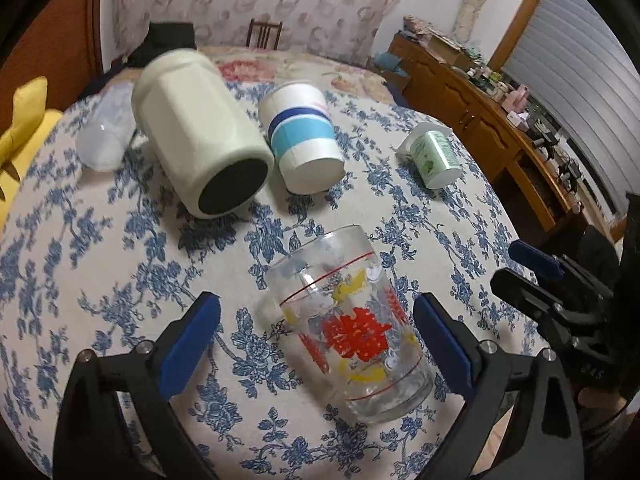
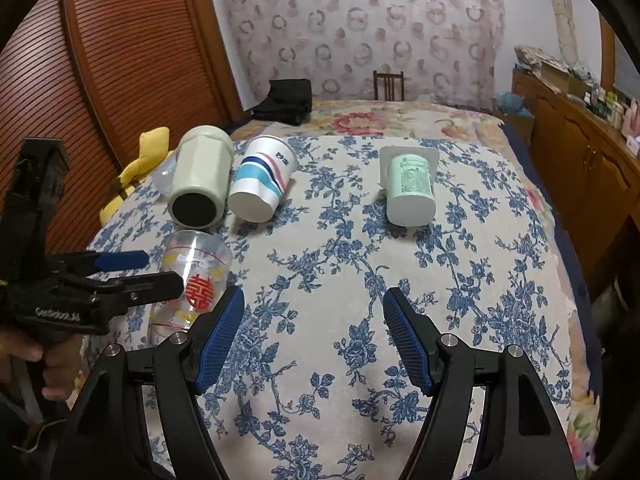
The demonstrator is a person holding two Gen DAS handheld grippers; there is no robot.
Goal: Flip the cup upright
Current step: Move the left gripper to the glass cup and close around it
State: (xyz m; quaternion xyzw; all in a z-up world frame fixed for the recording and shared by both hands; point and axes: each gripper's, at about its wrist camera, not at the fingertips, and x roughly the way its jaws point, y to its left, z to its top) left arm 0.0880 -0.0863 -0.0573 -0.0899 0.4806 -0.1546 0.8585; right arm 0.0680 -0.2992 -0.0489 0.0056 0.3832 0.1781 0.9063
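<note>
Both grippers, left gripper [image 1: 316,344] and right gripper [image 2: 314,338], have black frames, silver screws and blue-padded jaws.

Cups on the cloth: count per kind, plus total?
Printed glass cup: 1
Striped paper cup: 1
Cream mug: 1
Green-label plastic cup: 1
Clear plastic cup: 1
Total: 5, all lying on their sides.

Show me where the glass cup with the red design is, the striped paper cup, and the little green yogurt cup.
glass cup [image 1: 352,332], left wrist view, on its red printed side.
striped paper cup [image 2: 260,180], right wrist view, on its striped wall.
green yogurt cup [image 2: 410,180], right wrist view, on its green label.
</note>
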